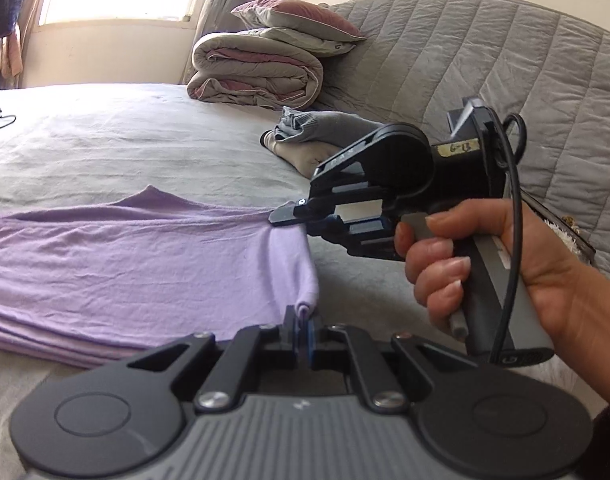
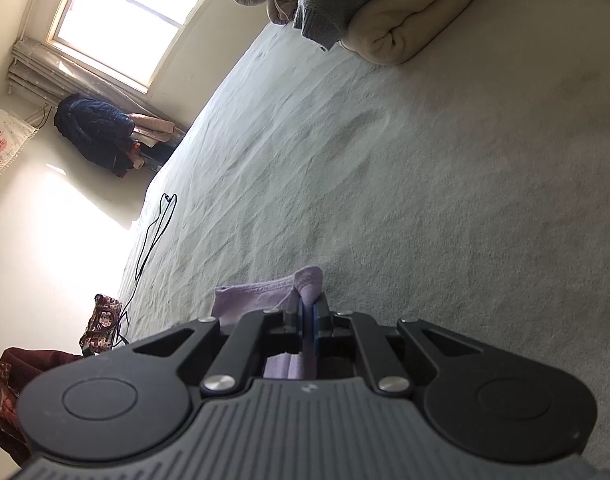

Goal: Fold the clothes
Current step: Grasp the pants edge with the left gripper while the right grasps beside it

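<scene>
A lilac garment (image 1: 117, 264) lies spread over the pale bed sheet (image 1: 125, 140), reaching off the left of the left wrist view. My left gripper (image 1: 303, 320) is shut on a bunched bit of its near right edge. My right gripper (image 1: 283, 216), held by a hand (image 1: 485, 264), is shut on the same edge farther back, and the cloth hangs in a fold between the two. In the right wrist view the right gripper (image 2: 311, 308) pinches a lilac tuft (image 2: 265, 292) of that garment above the sheet (image 2: 425, 180).
A folded grey and beige pile of clothes (image 1: 317, 140) sits behind the right gripper. A rolled quilt with a pillow (image 1: 261, 68) lies by the grey quilted headboard (image 1: 505, 68). A black cable (image 2: 153, 236) lies near the bed's far edge, below a window (image 2: 133, 16).
</scene>
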`<state>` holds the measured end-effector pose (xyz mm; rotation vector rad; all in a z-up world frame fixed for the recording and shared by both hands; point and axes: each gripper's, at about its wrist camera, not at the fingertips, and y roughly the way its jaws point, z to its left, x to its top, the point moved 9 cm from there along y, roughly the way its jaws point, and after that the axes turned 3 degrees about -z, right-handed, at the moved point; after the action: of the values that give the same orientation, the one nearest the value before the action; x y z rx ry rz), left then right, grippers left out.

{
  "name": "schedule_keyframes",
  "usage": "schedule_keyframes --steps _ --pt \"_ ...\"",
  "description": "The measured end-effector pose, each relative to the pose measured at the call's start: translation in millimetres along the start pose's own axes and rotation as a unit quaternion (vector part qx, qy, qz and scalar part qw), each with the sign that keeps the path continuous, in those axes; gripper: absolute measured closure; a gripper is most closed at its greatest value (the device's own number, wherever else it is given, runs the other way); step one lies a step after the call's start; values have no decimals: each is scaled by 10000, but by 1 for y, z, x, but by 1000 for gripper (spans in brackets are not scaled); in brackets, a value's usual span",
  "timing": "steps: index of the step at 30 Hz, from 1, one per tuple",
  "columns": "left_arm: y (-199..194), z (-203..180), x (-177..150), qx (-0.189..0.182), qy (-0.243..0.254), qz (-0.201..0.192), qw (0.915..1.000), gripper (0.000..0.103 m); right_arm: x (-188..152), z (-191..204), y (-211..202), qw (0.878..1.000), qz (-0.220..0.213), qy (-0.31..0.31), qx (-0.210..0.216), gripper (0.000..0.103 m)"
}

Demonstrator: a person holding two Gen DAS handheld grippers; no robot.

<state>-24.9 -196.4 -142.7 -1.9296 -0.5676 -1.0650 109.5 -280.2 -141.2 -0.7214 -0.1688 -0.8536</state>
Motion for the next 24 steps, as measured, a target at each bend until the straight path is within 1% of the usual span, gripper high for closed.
schedule_keyframes --steps 2,6,11,15,20,24 --pt "-1 5 4 -24 -233 -70 9997 100 1 3 1 10000 -15 72 23 97" --pt "-10 17 14 -5 -509 -286 9983 100 5 16 4 9998 -63 184 109 97" --pt "-23 38 26 24 -974 -539 9938 100 3 39 14 9994 -48 147 301 97" --pt "-36 62 31 174 -1269 -781 9887 100 2 57 22 9989 -37 118 454 97" --pt "-50 97 39 453 -1570 -1072 9807 99 -2 78 35 9982 -16 4 595 97" --pt "-60 124 40 682 -1759 -1221 9744 100 -10 93 46 9976 20 -176 676 97"
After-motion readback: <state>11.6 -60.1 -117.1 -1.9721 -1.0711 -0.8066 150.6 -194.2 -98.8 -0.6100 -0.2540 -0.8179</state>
